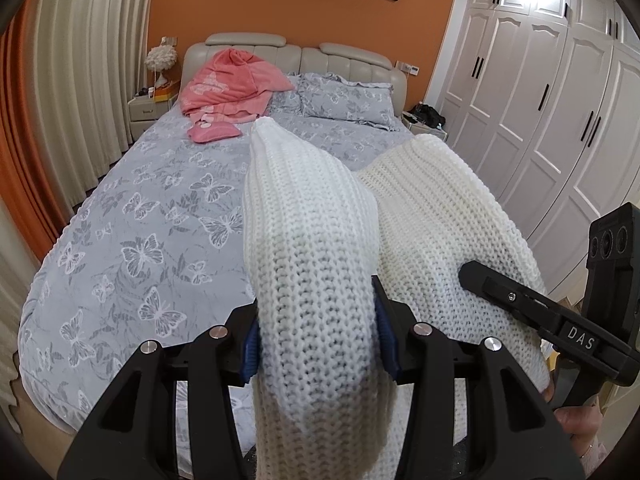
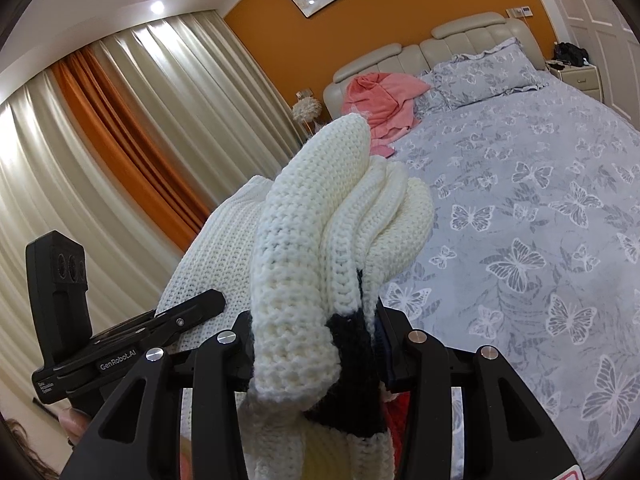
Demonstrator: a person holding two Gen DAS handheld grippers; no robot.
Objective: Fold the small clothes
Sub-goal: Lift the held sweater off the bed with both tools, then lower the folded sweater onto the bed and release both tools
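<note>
Here both grippers pinch the same cream knitted sweater (image 1: 316, 280), lifted above the bed (image 1: 132, 216). In the left wrist view, the left gripper (image 1: 318, 344) has its blue pads (image 1: 250, 344) pressed against a thick roll of the knit, which rises toward 12 o'clock and drapes down over the tool. The rest of the sweater spreads toward 3 o'clock, where the right gripper (image 1: 472, 272) reaches in against the fabric; whether its fingers close there cannot be told from this view. In the right wrist view, the right gripper (image 2: 316, 344) is clamped on a bunched fold of the sweater (image 2: 320, 232) that includes a black patch (image 2: 352, 360), and the left gripper (image 2: 212, 300) lies at 9 o'clock against the knit. On the bed, a pink towel (image 1: 228, 80) sits at 11 o'clock by the pillows (image 1: 344, 96).
</note>
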